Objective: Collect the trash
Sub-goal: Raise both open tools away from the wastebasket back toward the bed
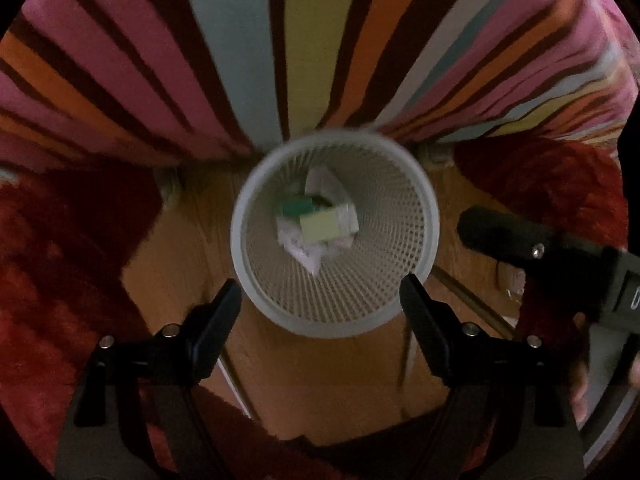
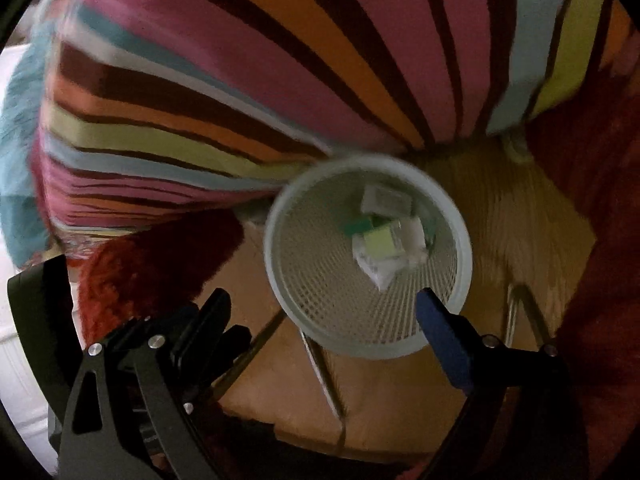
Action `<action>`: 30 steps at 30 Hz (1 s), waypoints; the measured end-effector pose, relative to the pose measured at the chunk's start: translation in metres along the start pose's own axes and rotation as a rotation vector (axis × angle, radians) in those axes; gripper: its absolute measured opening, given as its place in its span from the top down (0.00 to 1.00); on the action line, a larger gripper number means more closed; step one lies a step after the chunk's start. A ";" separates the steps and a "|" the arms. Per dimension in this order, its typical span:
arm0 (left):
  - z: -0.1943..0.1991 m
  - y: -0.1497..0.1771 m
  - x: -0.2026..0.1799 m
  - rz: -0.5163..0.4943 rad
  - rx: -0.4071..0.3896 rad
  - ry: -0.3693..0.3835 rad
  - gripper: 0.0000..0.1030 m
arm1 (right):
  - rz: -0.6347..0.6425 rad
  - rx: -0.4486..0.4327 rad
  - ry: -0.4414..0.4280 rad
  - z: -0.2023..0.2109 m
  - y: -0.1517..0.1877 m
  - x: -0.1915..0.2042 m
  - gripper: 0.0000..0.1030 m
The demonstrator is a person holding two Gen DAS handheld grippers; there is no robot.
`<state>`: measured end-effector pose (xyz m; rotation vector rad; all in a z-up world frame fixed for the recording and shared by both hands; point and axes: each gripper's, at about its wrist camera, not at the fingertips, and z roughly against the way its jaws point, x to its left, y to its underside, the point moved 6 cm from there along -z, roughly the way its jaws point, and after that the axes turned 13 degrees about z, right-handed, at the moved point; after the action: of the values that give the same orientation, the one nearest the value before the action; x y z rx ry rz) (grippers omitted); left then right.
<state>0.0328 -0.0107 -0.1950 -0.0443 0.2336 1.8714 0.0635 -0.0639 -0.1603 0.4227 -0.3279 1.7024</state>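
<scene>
Crumpled paper (image 1: 308,254) fills round white mesh basket (image 1: 416,248).

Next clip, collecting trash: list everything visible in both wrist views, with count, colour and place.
Waste basket: one, white mesh, standing on the floor against the bedding.
Trash in basket: several pieces at the bottom; crumpled white paper, a pale yellow-green carton, a green piece, a white box.
Striped bedding: one, pink, orange, brown, blue and yellow, behind the basket.
Red rug: shaggy, on both sides of the basket.
Wooden floor: orange-brown, under the basket.
Left gripper: black, open, empty, above the basket.
Right gripper: black with a blue finger pad, open, empty, above the basket.
</scene>
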 end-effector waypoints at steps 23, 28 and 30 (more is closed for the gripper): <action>0.164 -0.108 -0.040 -0.041 -0.588 0.088 0.23 | 0.348 -0.661 0.221 0.175 -0.127 0.037 0.14; 0.176 -0.150 -0.050 -0.013 -0.610 0.097 0.23 | 0.436 -0.693 0.274 0.191 -0.165 0.045 0.14; 0.178 -0.166 -0.054 -0.005 -0.613 0.095 0.23 | 0.466 -0.696 0.298 0.195 -0.176 0.045 0.14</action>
<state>0.2217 0.0194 -0.0358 -0.5518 -0.2822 1.8754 0.2487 -0.0809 0.0304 -0.4481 -0.8051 1.9270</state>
